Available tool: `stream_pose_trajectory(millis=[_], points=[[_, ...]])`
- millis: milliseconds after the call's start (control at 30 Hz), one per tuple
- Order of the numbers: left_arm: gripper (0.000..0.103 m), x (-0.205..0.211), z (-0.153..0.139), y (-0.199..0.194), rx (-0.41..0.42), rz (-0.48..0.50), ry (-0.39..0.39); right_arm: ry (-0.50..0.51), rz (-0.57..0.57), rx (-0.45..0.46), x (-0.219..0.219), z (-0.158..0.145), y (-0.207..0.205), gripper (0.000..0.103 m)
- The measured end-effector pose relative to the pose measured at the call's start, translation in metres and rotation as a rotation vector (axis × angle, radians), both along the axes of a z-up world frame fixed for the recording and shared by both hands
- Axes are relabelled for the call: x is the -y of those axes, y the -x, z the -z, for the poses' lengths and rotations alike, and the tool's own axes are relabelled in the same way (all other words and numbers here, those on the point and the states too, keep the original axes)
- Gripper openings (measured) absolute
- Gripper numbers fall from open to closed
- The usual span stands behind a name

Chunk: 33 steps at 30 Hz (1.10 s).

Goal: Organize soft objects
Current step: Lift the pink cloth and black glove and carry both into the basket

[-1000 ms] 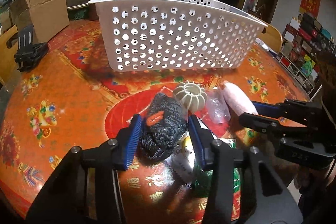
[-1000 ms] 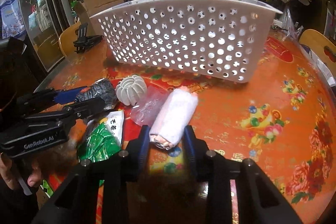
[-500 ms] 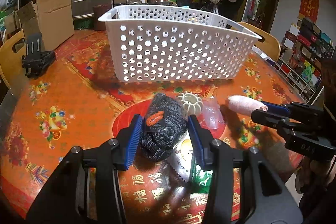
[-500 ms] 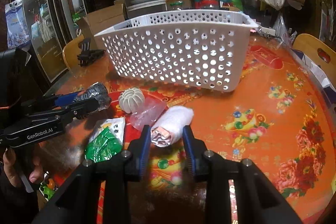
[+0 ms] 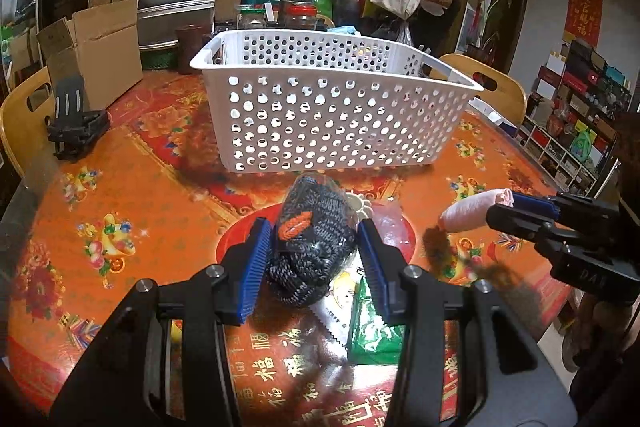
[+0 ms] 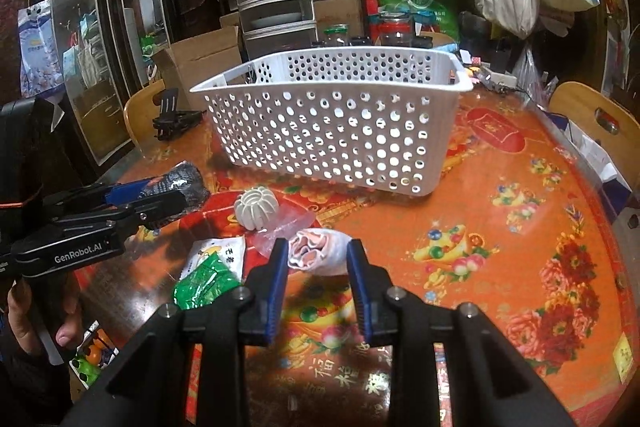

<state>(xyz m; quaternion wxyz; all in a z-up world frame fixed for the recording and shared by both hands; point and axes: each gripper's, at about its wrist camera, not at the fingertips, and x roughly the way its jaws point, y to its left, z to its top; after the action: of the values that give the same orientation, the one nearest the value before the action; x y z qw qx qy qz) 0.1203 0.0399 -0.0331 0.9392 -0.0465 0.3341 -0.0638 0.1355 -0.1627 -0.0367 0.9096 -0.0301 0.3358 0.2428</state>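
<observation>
Both grippers are angled down toward the table (image 5: 120,195). A dark knit bundle (image 5: 314,251) is clamped by the left gripper (image 5: 316,259); a pink roll (image 6: 318,253) is pinched in the right gripper (image 6: 318,267). Both are held above the table, before the white basket (image 5: 332,123), whose contents cannot be told.

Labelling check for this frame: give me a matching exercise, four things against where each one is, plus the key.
Things:
1. dark knitted bundle
2. pink rolled cloth
3. white ribbed ball
4. green packet

Places:
A. lying flat on the tablecloth, nearest the cameras
B. clamped in the right claw, off the table
C. clamped in the left claw, off the table
D. resting on the tablecloth, in front of the white basket

Pairs: 1-C, 2-B, 3-D, 4-A
</observation>
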Motion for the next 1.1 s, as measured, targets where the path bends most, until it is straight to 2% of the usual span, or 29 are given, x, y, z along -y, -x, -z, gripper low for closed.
stream_pose_trajectory(millis=[467, 833, 1100], points=[[0.042, -0.001, -0.026, 0.000, 0.042, 0.002, -0.006, 0.003, -0.003, 0.061, 0.000, -0.030, 0.000, 0.028], [0.042, -0.008, -0.084, -0.013, 0.129, 0.000, -0.025, 0.023, -0.008, 0.152, -0.002, -0.085, -0.017, 0.027], [0.042, -0.013, -0.132, -0.050, 0.149, 0.010, -0.010, 0.044, 0.000, 0.188, -0.008, -0.124, -0.048, 0.027]])
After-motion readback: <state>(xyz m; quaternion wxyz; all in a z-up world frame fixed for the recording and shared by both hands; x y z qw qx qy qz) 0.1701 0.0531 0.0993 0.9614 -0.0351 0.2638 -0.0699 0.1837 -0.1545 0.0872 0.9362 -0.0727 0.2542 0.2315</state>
